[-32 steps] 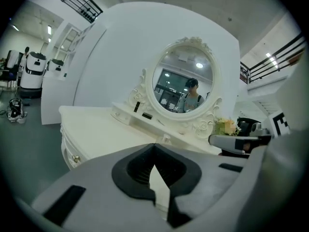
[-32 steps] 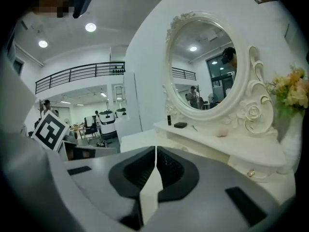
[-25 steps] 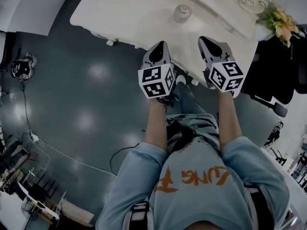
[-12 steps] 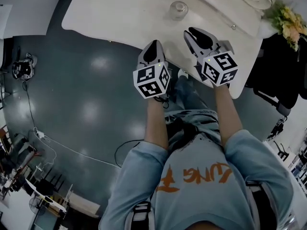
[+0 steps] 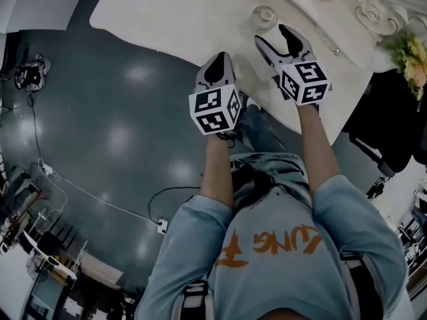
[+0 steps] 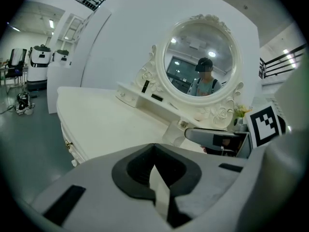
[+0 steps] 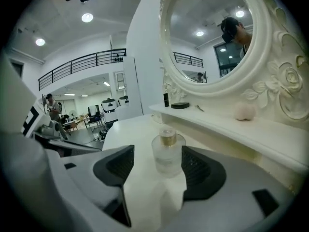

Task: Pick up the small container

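Note:
The small container point(image 5: 264, 17) is a clear glass bottle with a gold collar, standing upright on the white dressing table point(image 5: 167, 19). In the right gripper view the container point(image 7: 168, 152) lines up with the gap just ahead of the pads, and nothing touches it. My right gripper point(image 5: 276, 37) hovers over the table right behind it. Its jaws are opening and stand wide apart. My left gripper point(image 5: 218, 64) is shut and empty at the table's near edge; its closed jaws point(image 6: 154, 170) point across the tabletop.
An ornate oval mirror point(image 7: 217, 33) rises behind the table above a narrow shelf point(image 7: 212, 122) with a pink ball point(image 7: 245, 111) and small dark items. Flowers point(image 5: 410, 49) stand at the table's right end. Dark floor point(image 5: 100, 145) with cables lies to the left.
My right gripper has moved forward over the table up to the container, and its jaws have gone from shut to wide apart. The left gripper has stayed shut near the table edge.

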The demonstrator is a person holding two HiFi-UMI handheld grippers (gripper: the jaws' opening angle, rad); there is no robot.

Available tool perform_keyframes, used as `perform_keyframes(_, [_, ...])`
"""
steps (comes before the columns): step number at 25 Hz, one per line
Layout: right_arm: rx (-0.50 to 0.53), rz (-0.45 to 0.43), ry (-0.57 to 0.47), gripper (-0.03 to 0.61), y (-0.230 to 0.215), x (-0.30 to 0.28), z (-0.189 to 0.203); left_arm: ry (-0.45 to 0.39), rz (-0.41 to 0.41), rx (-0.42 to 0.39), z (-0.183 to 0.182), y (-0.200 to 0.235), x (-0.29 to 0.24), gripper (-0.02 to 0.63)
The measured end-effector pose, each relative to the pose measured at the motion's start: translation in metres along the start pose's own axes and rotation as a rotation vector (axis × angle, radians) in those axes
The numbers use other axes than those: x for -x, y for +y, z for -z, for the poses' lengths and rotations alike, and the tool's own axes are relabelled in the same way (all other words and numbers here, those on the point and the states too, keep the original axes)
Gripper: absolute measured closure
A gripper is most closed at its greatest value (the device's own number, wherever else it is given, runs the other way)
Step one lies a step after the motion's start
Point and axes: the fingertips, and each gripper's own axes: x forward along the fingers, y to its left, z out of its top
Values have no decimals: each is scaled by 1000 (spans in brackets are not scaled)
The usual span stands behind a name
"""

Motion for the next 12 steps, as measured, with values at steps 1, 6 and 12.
perform_keyframes(1, [19, 13, 8, 281, -4, -4, 0, -2, -7, 3, -1, 3, -1, 604])
perform_keyframes(6, [97, 47, 56, 248, -15, -25, 8, -2, -21, 10, -1, 7, -6, 604])
perform_keyframes(12, [130, 34, 102, 242, -18, -46, 15, -6, -42, 10, -6, 12, -12, 604])
